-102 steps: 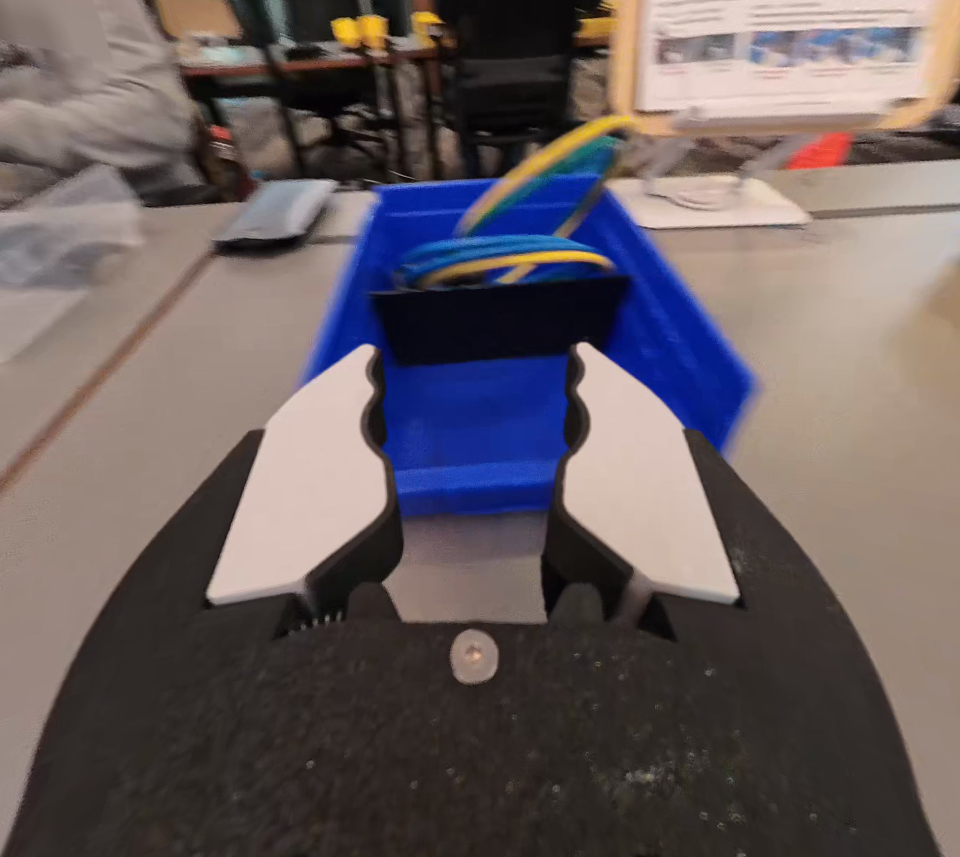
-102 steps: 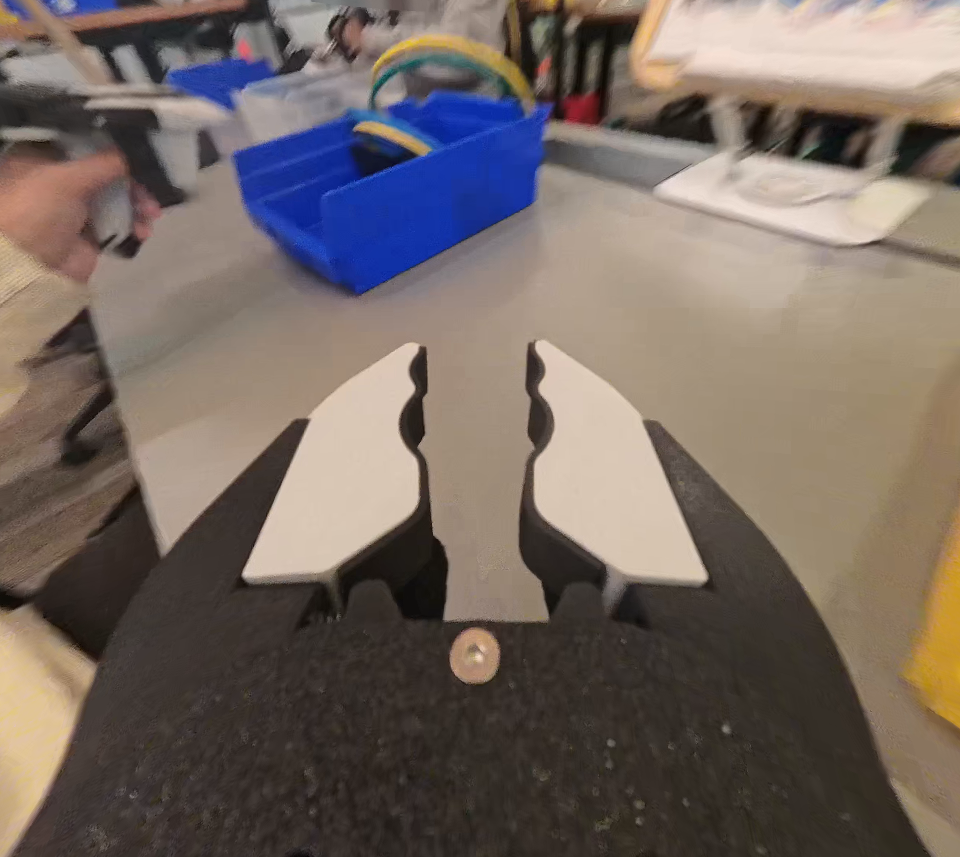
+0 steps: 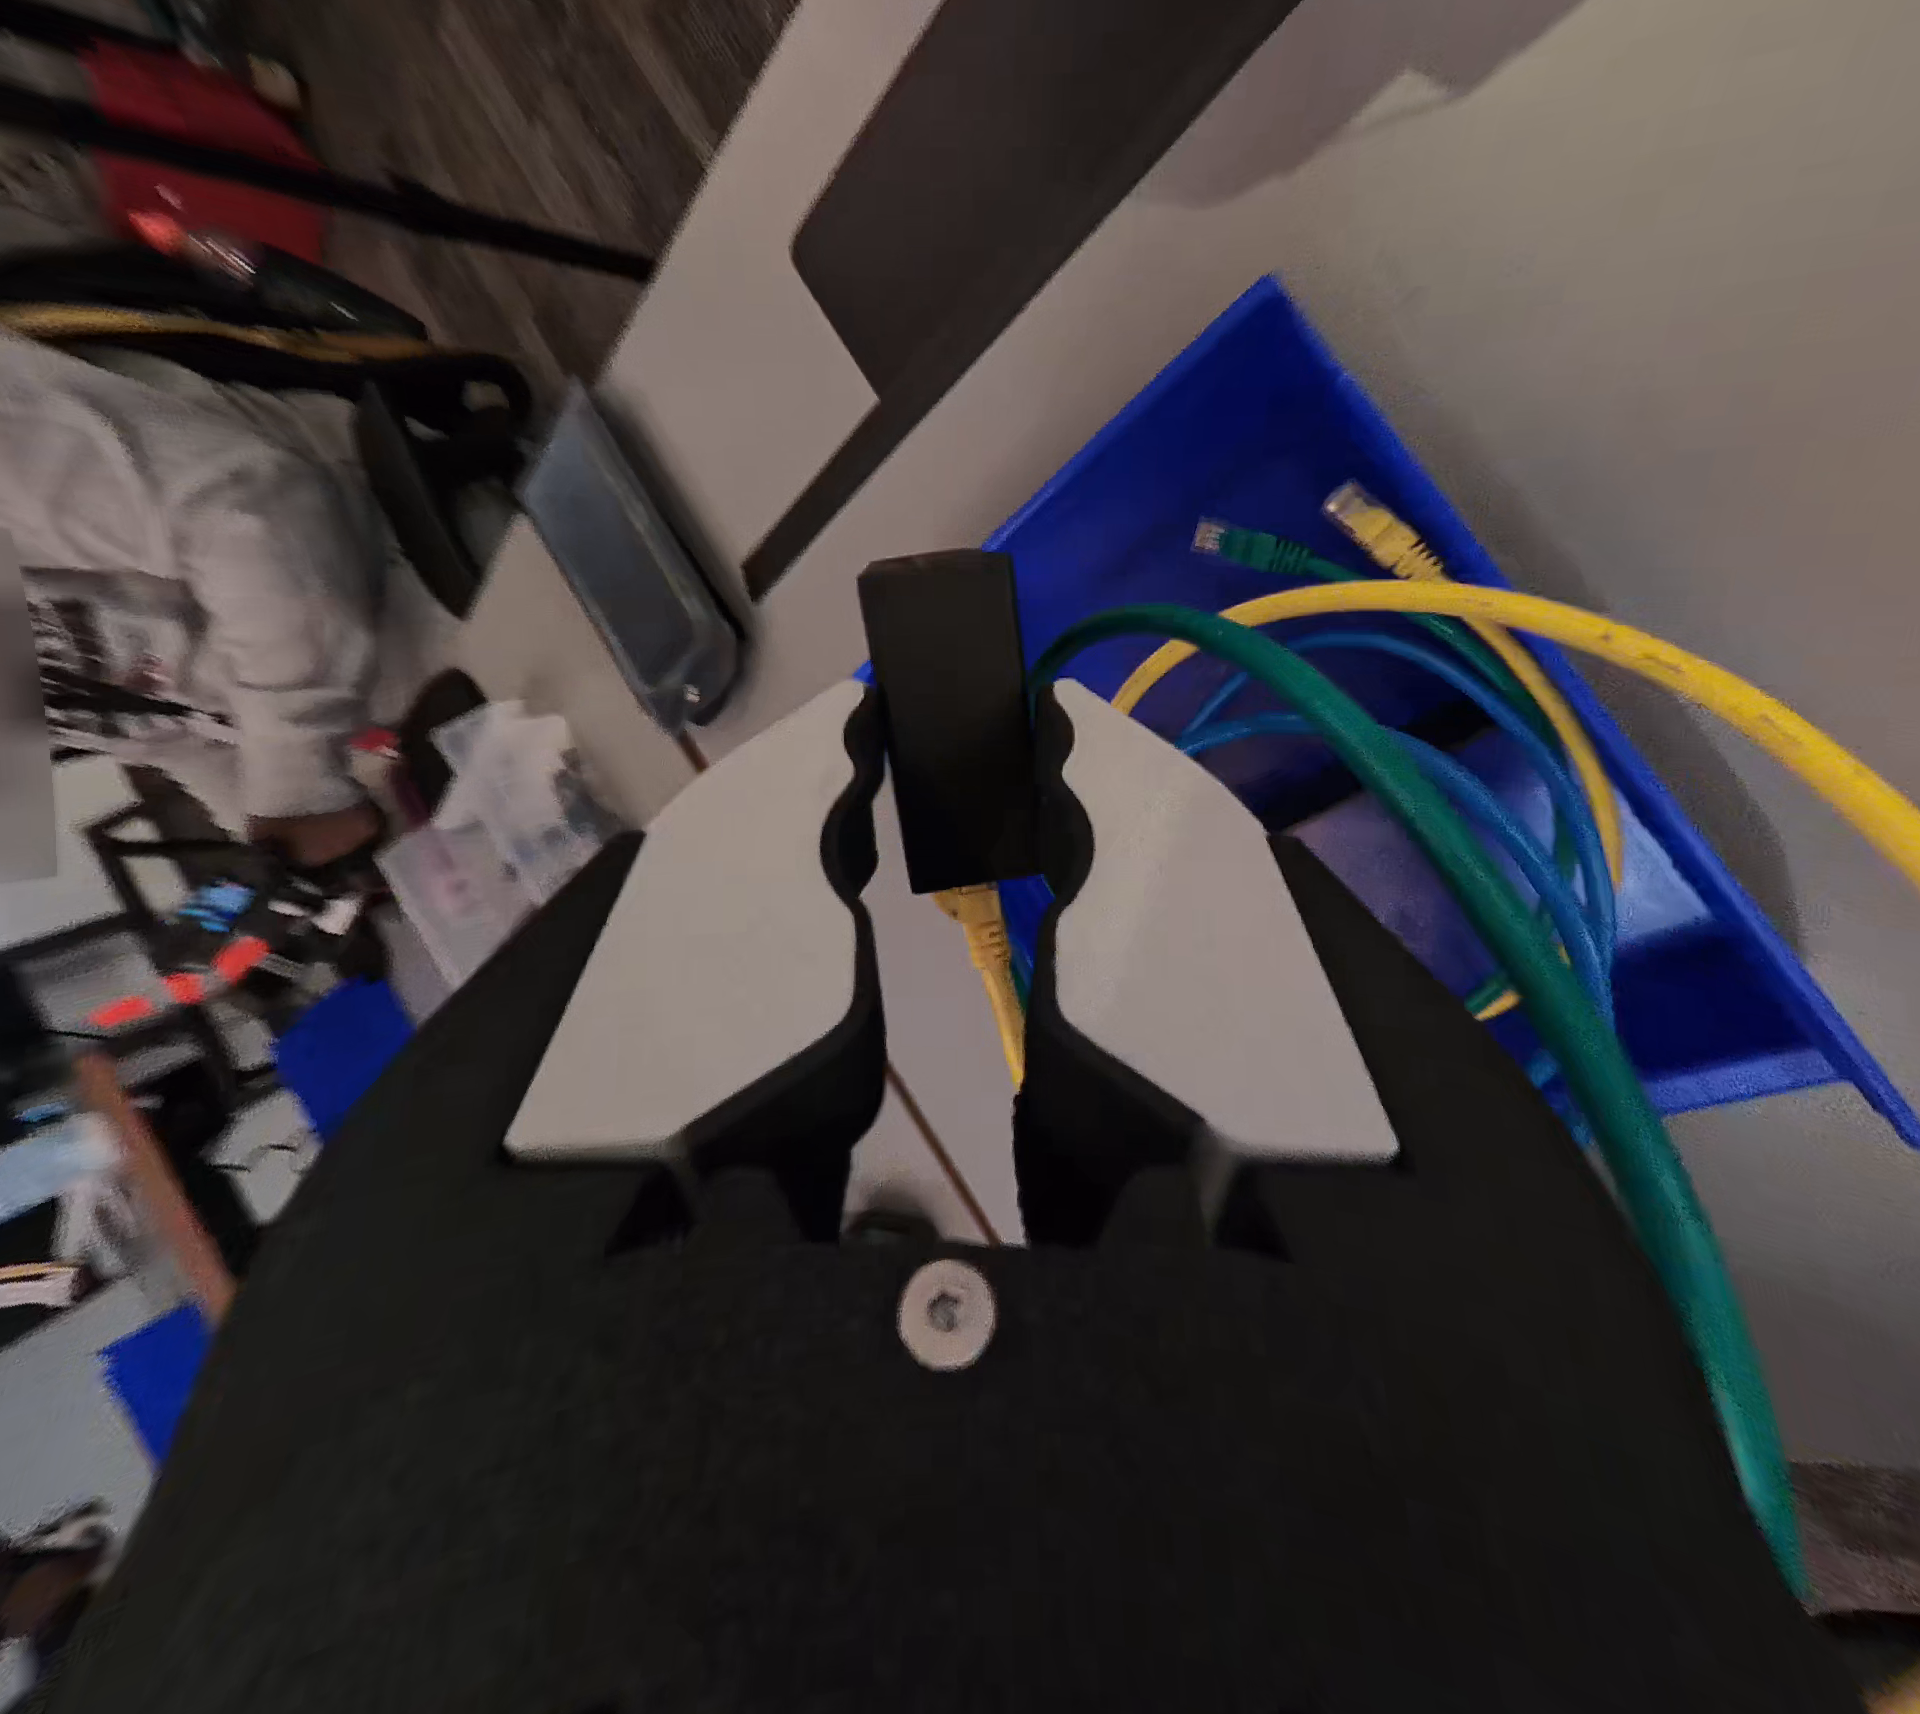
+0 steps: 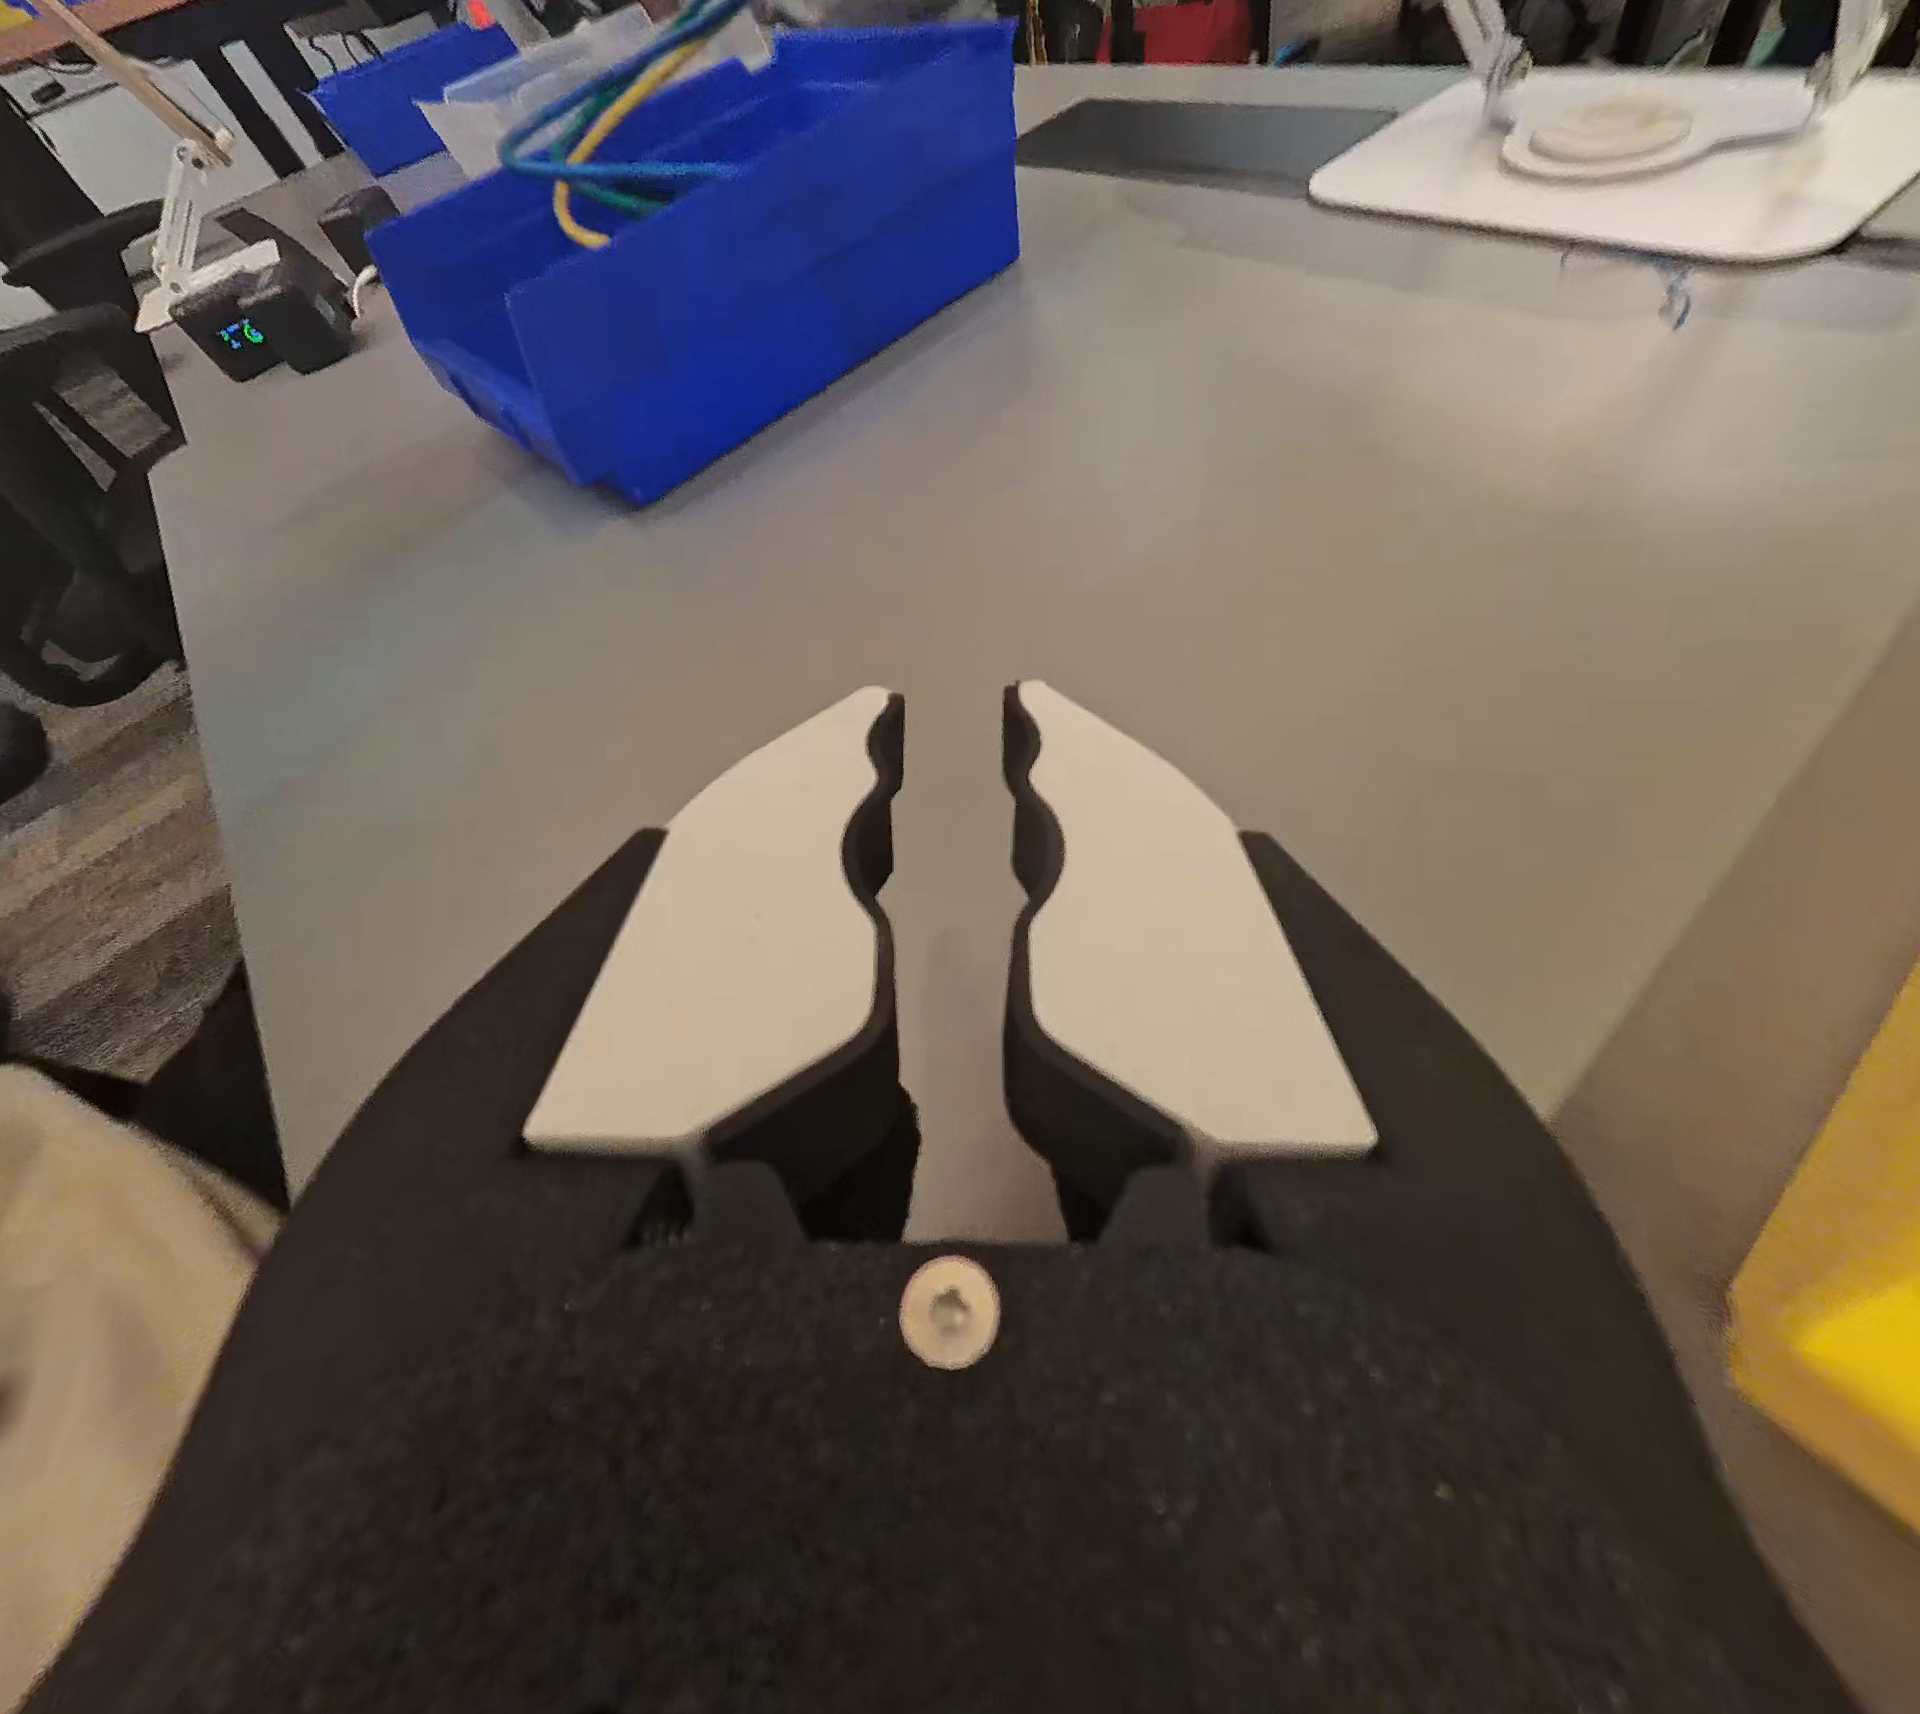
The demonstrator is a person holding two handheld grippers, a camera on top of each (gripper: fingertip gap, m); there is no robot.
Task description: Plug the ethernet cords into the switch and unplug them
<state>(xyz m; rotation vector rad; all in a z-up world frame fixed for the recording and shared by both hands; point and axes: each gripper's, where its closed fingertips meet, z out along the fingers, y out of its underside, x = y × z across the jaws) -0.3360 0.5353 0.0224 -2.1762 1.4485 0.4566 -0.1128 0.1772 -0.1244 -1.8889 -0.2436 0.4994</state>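
Black switch clamped in left gripper above blue bin, yellow cord plugged; right gripper narrow, empty over desk; unplugging remains.

Your grey desk carries a blue bin toward its far left corner, standing directly on the top with coloured cords looping out of it. At the far right edge you have a white stand base. A dark inset panel lies along the far edge between them.
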